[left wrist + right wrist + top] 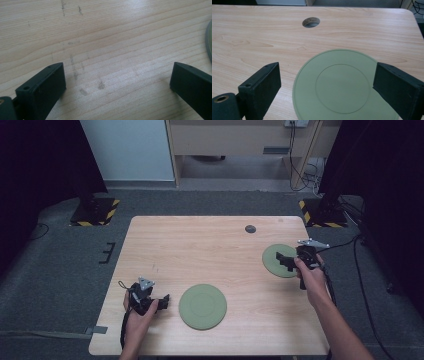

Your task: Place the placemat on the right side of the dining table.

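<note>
Right, I've got my right gripper (289, 261) poised over the far green plate (276, 255) at the bench's (210, 250) right side, jaws spread wide with nothing between them. Through the right gripper view that plate (342, 87) sits just beyond and below the jaws, its rim running between them, so by my reckoning the step in hand is picking this plate up by its near edge. To do it well, I'd come in low and nearly flat to the wood, slip one jaw under the lip and the other on top, and bite on the rim rather than the centre, since a shallow plate like this looks likely to slide away if nudged. The cable hole (311, 22) lies well beyond and is no concern. Over on my left, the left gripper (161, 302) rests near the bench's front edge, also spread wide and empty, just beside the second green plate (202, 306); the left gripper view shows bare scuffed wood between its jaws and a sliver of that plate's rim (209, 40) at the edge.
</note>
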Motion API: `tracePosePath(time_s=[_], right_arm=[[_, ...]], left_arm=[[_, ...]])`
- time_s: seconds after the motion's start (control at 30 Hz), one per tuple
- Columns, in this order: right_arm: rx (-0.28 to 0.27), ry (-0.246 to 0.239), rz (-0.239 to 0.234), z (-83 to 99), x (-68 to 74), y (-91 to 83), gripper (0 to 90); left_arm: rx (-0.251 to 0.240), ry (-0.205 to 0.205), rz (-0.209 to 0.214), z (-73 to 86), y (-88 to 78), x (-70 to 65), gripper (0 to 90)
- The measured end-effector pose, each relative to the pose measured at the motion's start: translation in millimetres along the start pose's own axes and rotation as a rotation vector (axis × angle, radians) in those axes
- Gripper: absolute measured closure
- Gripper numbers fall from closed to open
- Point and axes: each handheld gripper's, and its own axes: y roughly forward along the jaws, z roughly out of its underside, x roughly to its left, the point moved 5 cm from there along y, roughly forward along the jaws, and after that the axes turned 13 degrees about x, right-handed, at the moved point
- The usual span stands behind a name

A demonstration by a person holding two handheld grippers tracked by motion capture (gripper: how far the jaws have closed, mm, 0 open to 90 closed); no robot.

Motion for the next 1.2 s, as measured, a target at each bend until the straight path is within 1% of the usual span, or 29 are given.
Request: tracePosePath(time_s=[0.4,0.47,0.5,0.73,0.83,0.9,1.03,1.07,1.2], right_arm=[[0.019,-0.053,-0.037,0.1,28.9,2.7,7.8],[0.021,-0.056,-0.041,0.3,30.8,2.9,7.8],[0.029,-0.069,-0.053,1.0,36.7,3.8,7.6],[0.05,-0.099,-0.073,4.2,52.0,8.2,6.9],[0.053,-0.111,-0.075,5.4,56.3,10.6,6.8],[0.057,-0.109,-0.077,5.8,57.8,11.1,6.8],[0.059,-0.116,-0.08,6.1,62.3,12.2,6.8],[0.062,-0.124,-0.083,6.6,65.0,12.6,6.8],[0.064,-0.129,-0.088,7.0,67.9,13.6,6.8]], left_arm=[[0.0,0.0,0.0,0.0,0.0,0.0,0.0],[0.0,0.0,0.0,0.0,0.0,0.0,0.0],[0.0,0.0,0.0,0.0,0.0,0.0,0.0],[0.0,0.0,0.0,0.0,0.0,0.0,0.0],[0.0,0.0,0.0,0.0,0.0,0.0,0.0],[0.0,0.0,0.0,0.0,0.0,0.0,0.0],[0.0,0.0,0.0,0.0,0.0,0.0,0.0],[0.0,0.0,0.0,0.0,0.0,0.0,0.0],[0.0,0.0,0.0,0.0,0.0,0.0,0.0]])
